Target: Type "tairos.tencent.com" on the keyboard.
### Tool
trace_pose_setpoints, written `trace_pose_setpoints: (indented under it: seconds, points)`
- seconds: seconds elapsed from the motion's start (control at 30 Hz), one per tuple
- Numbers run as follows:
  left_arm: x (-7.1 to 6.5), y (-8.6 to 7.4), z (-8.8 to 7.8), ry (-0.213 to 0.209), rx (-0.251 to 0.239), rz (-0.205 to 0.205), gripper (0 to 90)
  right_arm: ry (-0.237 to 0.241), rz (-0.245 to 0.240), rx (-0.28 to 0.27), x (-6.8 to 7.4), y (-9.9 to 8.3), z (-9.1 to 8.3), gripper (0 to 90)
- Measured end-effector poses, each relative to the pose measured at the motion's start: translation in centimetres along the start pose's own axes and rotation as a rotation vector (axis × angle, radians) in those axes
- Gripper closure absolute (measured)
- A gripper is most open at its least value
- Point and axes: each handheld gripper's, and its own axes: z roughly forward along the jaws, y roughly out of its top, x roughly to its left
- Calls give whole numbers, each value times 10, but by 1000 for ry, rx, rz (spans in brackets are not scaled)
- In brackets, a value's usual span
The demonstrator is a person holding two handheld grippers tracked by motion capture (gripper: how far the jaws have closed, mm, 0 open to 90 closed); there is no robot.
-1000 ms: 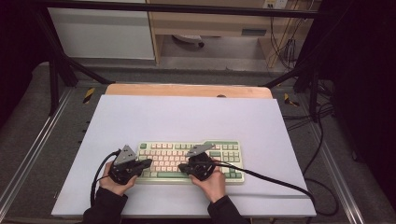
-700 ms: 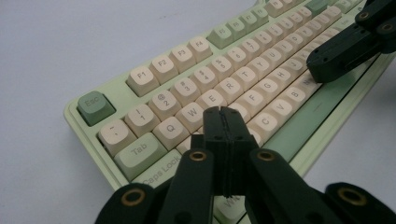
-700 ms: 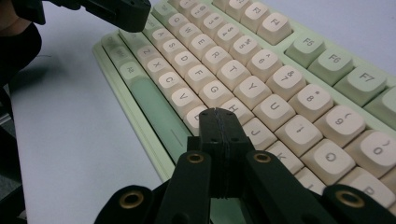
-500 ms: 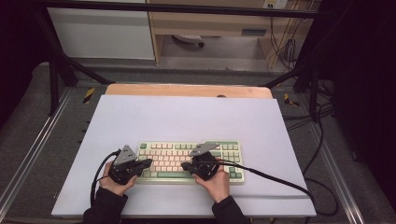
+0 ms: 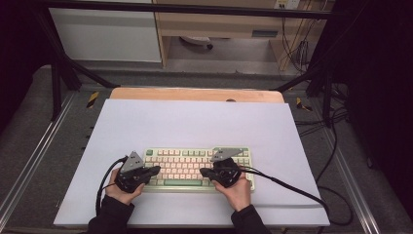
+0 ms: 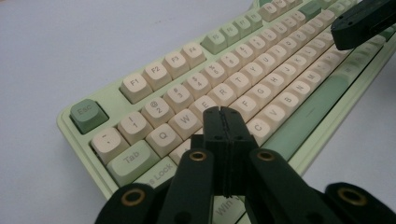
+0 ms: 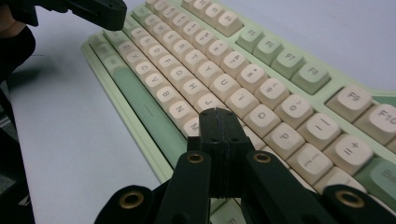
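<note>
The left gripper (image 6: 223, 111) has its jaws pressed flat together with nothing between them, the joined tip hovering over the left end of the keyboard (image 6: 261, 79), above the letter keys just right of the Tab key (image 6: 129, 162) and below the W key (image 6: 185, 119); whether the tip touches a key cannot be told. The right gripper (image 7: 218, 112) likewise has its jaws pressed together on nothing, its tip over the keyboard's right-hand letter block, just beside the J key (image 7: 208, 102) and near the P key (image 7: 283, 135).

In the high view the left gripper (image 5: 155, 170) sits at the keyboard's (image 5: 195, 161) left end and the right gripper (image 5: 207, 172) over its right half, each held in a hand: left hand (image 5: 122, 191) at the keyboard's near left corner, right hand (image 5: 237, 192) at its near edge. Both sleeves are dark. A black cable (image 5: 292, 190) trails from the right gripper to the right of the keyboard.

The keyboard, pale green with cream keys, lies square on the white sheet (image 5: 195, 122) covering the counter (image 5: 195, 94), close to the sheet's near edge.
</note>
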Motion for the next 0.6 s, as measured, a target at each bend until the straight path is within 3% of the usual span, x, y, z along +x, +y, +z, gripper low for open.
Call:
trace_pose_setpoints:
  seconds: [0.6]
  points:
    - [-5, 14, 13, 1, 21, 19, 899, -18, 14, -6, -8, -11, -17, 900]
